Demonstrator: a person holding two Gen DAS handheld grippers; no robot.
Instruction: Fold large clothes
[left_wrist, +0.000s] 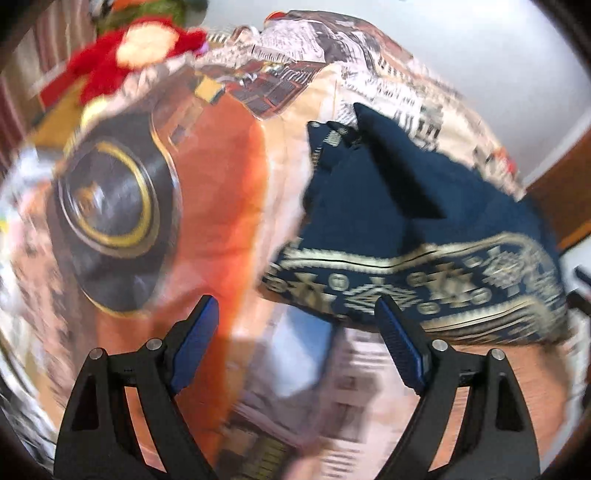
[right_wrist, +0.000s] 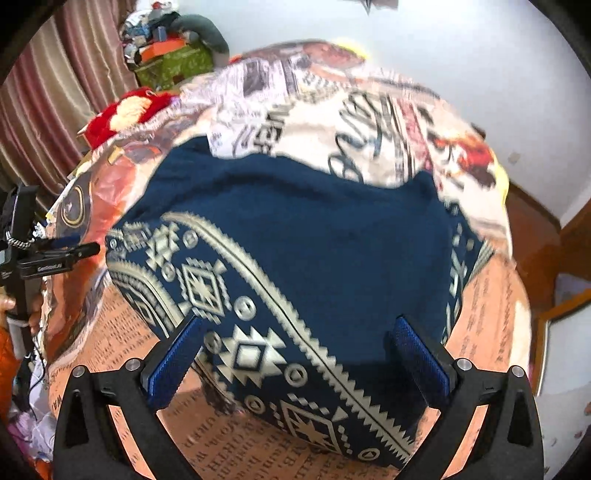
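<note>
Plainly, the fold is partway done. The navy garment (right_wrist: 295, 240) with its cream geometric border lies bunched into a thick bundle on the bed (right_wrist: 491, 295), which is covered with a printed sheet of newsprint and orange patches. The right tool (right_wrist: 295, 350) hovers right over the patterned hem, its blue-padded fingers (right_wrist: 173, 362) spread wide to either side of the cloth, gripping nothing. The left tool (left_wrist: 295, 332) is likewise parted and empty, aimed at the bed just beside the garment's bordered edge (left_wrist: 424, 288); in the right wrist view it shows at the far left (right_wrist: 55, 254), well apart from the cloth.

My reading is that a fresh grasp is being set up. The next move likely calls for each tool to close on a corner or edge of the bordered hem, pinching only the layer meant to travel, then lifting and carrying it over evenly. The bundle looks thick, so catching too many layers is a risk.

Around the work, the sheet bulges up behind the garment and overlaps its far edge (right_wrist: 280, 122), which could snag a fold made that way. A red plush toy (left_wrist: 136, 55) and a green box (right_wrist: 173, 66) sit at the bed's far end, clear of the work. The left view is blurred, so finer detail there is uncertain.
</note>
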